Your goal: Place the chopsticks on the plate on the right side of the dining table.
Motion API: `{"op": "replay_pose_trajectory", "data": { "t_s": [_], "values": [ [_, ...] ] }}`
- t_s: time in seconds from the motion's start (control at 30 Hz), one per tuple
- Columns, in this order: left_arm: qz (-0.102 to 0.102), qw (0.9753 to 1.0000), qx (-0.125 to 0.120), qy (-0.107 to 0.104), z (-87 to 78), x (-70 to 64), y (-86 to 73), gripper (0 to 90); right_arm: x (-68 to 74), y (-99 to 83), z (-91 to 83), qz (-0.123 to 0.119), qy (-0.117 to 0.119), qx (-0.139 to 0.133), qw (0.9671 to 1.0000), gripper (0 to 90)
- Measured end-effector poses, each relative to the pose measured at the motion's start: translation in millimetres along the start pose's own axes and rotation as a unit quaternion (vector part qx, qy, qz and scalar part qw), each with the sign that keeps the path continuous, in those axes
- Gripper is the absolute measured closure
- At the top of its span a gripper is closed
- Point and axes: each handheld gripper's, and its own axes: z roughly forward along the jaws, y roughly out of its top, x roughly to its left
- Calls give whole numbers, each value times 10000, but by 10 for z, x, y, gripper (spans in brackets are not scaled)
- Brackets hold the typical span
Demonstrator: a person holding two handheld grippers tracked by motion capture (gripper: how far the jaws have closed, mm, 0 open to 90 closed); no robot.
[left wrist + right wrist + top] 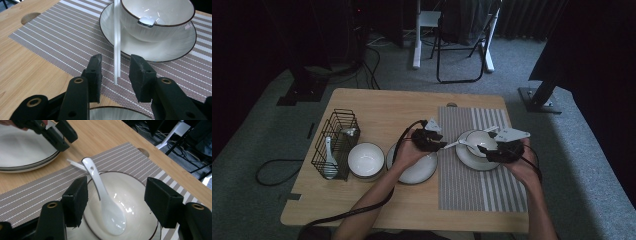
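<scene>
Left gripper (443,145): held over the edge of the empty plate, at 9 o'clock from the bowl. Its jaws stand apart, one on each side of the thin white stick, and neither one touches it.
Thin white stick (117,42): it leans on the rim of the bowl and its low end sits on the striped mat, between the left jaws (it could be a chopstick, but I cannot tell).
Right gripper (486,150): held over the bowl from 5 o'clock. Its jaws are wide apart and grasp nothing.
Bowl (130,187): white with a dark rim, sitting on a saucer (172,48) on the mat.
Spoon (106,202): white, lying in the bowl. Its scoop is down inside and its handle pokes out over the rim toward the left gripper.
Striped mat (462,185): grey and white, on the right half of the wooden table (372,107).
Empty plate (419,172): just beside the mat, at 9 o'clock from it.
Second bowl (365,160): empty, at 9 o'clock from the plate.
Wire basket (337,142): at the far left, with another white spoon inside.
</scene>
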Motion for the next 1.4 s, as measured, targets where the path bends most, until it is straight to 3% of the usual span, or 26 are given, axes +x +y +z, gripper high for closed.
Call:
{"op": "replay_pose_trajectory", "data": {
  "t_s": [0.27, 0.73, 1.13, 1.4],
  "values": [
    [24, 10000, 5, -4, 3, 0, 1, 634, -107, 58, 98, 19, -65, -39, 10000, 348],
    [26, 10000, -30, -20, -5, 4, 24, 634, -227, 136, 250, 80, -185, -38, 9998, 262],
    [49, 10000, -36, 71, -14, 1, 29, 616, -422, 140, 358, 391, -364, -154, 9985, 271],
    [63, 9999, -47, 98, -7, -3, 28, 614, -610, 65, 392, 838, -447, -234, 9952, 285]
  ]
}}
